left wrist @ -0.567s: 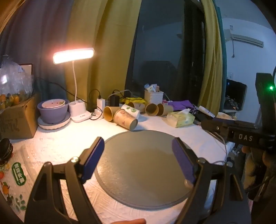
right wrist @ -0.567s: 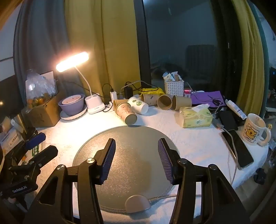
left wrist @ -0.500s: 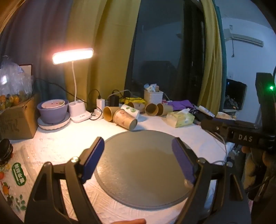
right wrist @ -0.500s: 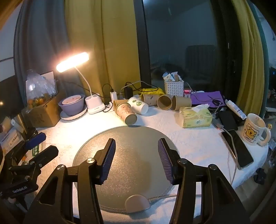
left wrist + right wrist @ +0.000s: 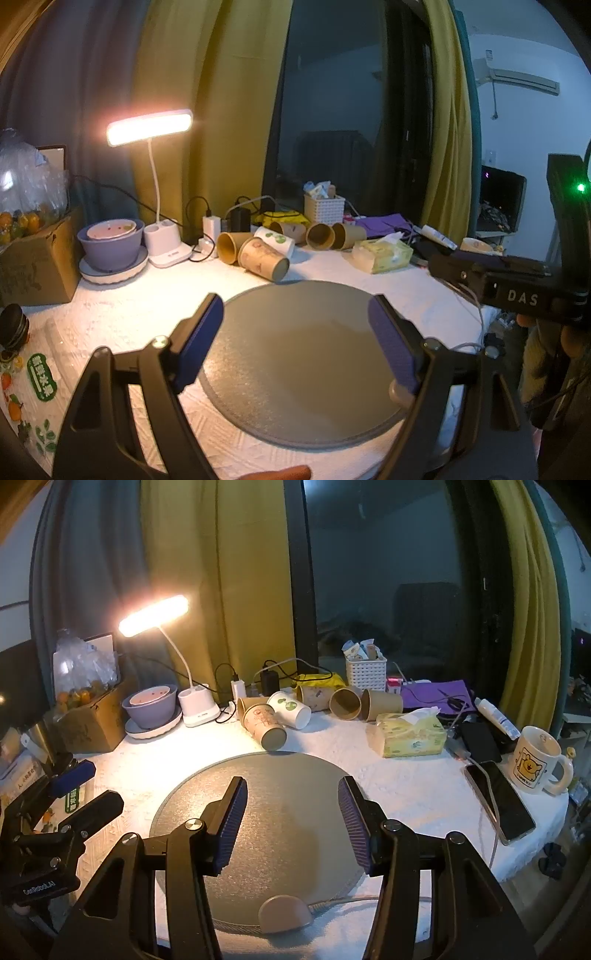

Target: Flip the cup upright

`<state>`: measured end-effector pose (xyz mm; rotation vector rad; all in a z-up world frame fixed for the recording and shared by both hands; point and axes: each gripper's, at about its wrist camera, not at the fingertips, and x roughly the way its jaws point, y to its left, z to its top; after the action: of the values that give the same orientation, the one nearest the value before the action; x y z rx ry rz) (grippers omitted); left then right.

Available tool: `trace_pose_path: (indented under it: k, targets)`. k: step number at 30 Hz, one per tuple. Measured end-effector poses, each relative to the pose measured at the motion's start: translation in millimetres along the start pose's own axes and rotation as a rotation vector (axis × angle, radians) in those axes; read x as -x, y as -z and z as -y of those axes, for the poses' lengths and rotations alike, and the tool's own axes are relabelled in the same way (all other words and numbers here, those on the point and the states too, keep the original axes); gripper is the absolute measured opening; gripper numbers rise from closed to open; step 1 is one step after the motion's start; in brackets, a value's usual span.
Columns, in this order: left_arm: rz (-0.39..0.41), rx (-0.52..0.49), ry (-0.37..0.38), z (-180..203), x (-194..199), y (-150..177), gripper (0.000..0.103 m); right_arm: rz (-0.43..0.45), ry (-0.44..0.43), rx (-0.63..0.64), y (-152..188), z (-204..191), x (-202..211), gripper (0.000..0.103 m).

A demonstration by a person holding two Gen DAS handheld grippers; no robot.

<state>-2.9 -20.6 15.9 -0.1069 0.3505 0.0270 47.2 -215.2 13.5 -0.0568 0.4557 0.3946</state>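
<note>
The bases of both claws were cut off by the bottom edge of their views, and a sliver of a finger (image 5: 291, 472) at the bottom of the left wrist view was too cropped to read further. Print on the paper cups was too small to make out. The counter (image 5: 406, 775) carried a white textured cloth, with a round grey mat (image 5: 280, 797) lying on it and a small beige tab (image 5: 282, 912) at its near edge. A lit desk lamp (image 5: 155, 620) stood at the back left beside a purple bowl (image 5: 149, 707) on a plate, in front of yellow curtains (image 5: 229, 572) and a dark window. A tissue pack (image 5: 410, 734), a phone (image 5: 498, 797) and a bear mug (image 5: 535, 760) sat to the right; a white basket (image 5: 365, 672) stood at the back. The left claw (image 5: 295, 343) was spread wide and held nothing, hovering over the mat. The right claw (image 5: 291, 819) was likewise parted and empty above the mat. The patterned paper cup (image 5: 264, 725) lay on its side just beyond the mat's far edge, its closed bottom facing the claws, well ahead of both and apart from them. Behind it lay other cups on their sides: a white cup with green print (image 5: 290, 709) touching it, and brown cups (image 5: 345, 703) further right.
</note>
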Motion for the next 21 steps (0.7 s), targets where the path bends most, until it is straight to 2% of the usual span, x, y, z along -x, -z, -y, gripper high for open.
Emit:
trace_pose_path:
  k: [13, 16, 21]
  targets:
    - [0.000, 0.004, 0.019, 3.3, 0.9, -1.2, 0.082, 0.001, 0.001, 0.005, 0.8, -0.6, -0.9, 0.055]
    - [0.000, 0.003, 0.018, 4.7, 0.7, -0.2, 0.082, 0.005, 0.000, 0.005, 1.6, -0.3, -0.7, 0.063]
    - [0.001, 0.005, 0.016, 5.7, 0.9, 1.1, 0.082, 0.003, 0.000, 0.005, 1.6, 0.3, -0.8, 0.064]
